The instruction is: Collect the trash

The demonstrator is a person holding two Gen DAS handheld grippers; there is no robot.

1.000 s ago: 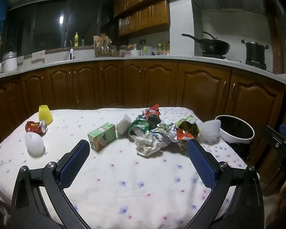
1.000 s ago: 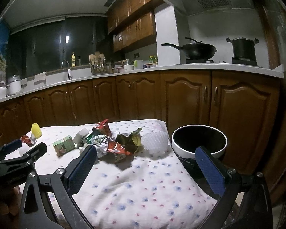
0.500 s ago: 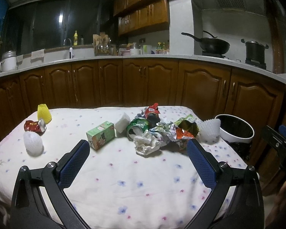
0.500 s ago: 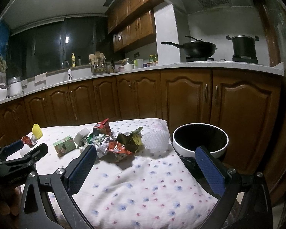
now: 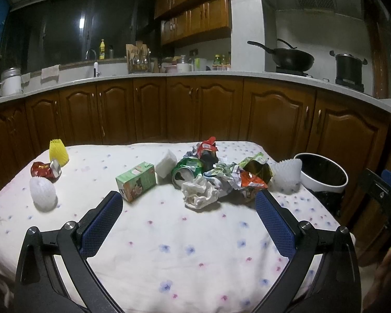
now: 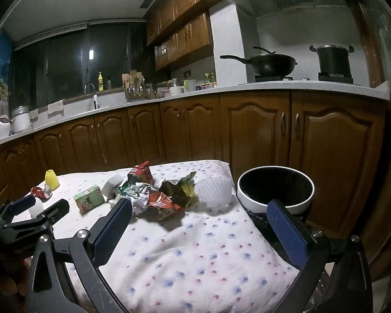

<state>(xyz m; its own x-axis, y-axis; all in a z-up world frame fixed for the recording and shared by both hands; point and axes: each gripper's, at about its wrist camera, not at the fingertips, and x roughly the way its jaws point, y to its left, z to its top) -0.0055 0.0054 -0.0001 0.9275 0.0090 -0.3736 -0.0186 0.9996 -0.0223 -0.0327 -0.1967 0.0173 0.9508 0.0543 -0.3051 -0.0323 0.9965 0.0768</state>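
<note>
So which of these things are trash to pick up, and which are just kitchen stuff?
For the job:
green carton
crumpled wrappers
crushed red can
white foam nets
yellow foam net
bin

Just kitchen stuff:
wok
black pot
yellow bottle
utensil rack

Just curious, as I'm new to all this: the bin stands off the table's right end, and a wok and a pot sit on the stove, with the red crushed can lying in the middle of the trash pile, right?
Not quite. The red crushed can lies apart near the table's left end, beside the yellow foam sleeve, as the left wrist view shows. The rest holds.
</note>
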